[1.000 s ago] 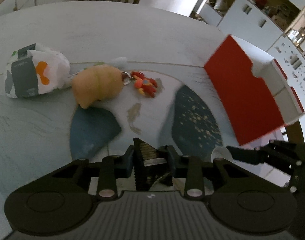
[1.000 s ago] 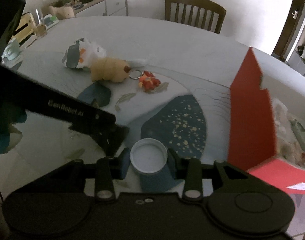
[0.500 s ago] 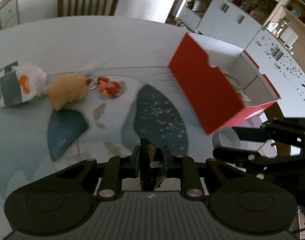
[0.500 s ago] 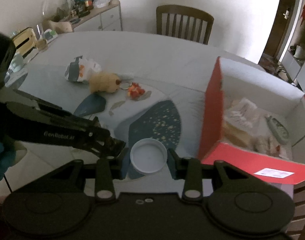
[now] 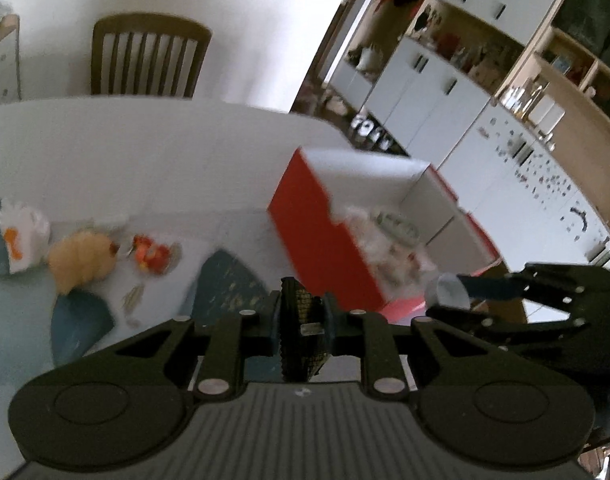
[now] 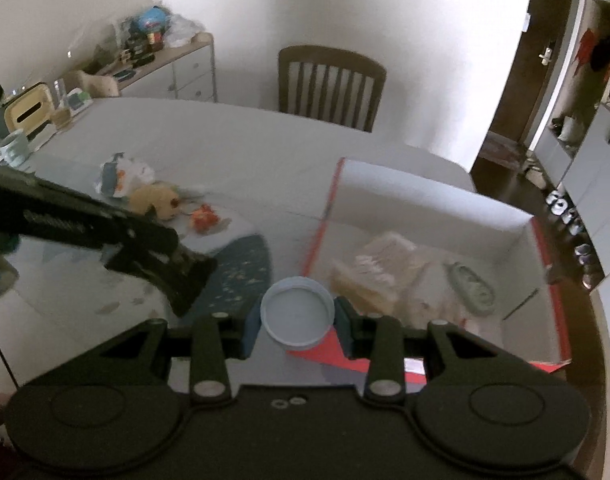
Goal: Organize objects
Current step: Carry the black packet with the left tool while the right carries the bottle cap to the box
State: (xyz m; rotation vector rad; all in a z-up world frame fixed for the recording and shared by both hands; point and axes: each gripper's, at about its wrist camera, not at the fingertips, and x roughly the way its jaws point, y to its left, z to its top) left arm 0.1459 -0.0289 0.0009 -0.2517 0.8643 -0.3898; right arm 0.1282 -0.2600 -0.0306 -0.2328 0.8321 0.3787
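My left gripper (image 5: pixel 301 334) is shut on a dark, mesh-textured round object (image 5: pixel 301 308), held edge-on above the table. My right gripper (image 6: pixel 297 320) is shut on a white round lid (image 6: pixel 295 310), which hangs over the near left corner of the open red box (image 6: pixel 433 196). The box holds several pale packets and a grey-green oval item (image 6: pixel 469 284). In the left wrist view the right gripper (image 5: pixel 451 302) with the lid (image 5: pixel 447 290) is beside the box (image 5: pixel 321 240). The left gripper (image 6: pixel 193 276) shows left of the lid in the right wrist view.
On the tablecloth to the left lie a tan plush toy (image 5: pixel 81 260), a red-orange keychain (image 5: pixel 151 254) and a white packet (image 5: pixel 21 240). A wooden chair (image 6: pixel 331 88) stands behind the table. A cluttered sideboard (image 6: pixel 165 64) and a mug (image 6: pixel 13 152) are at far left.
Both grippers have risen and moved right toward the red box, whose inside now shows. The left jaws closed tight on the dark object. The lid stays in the right gripper.
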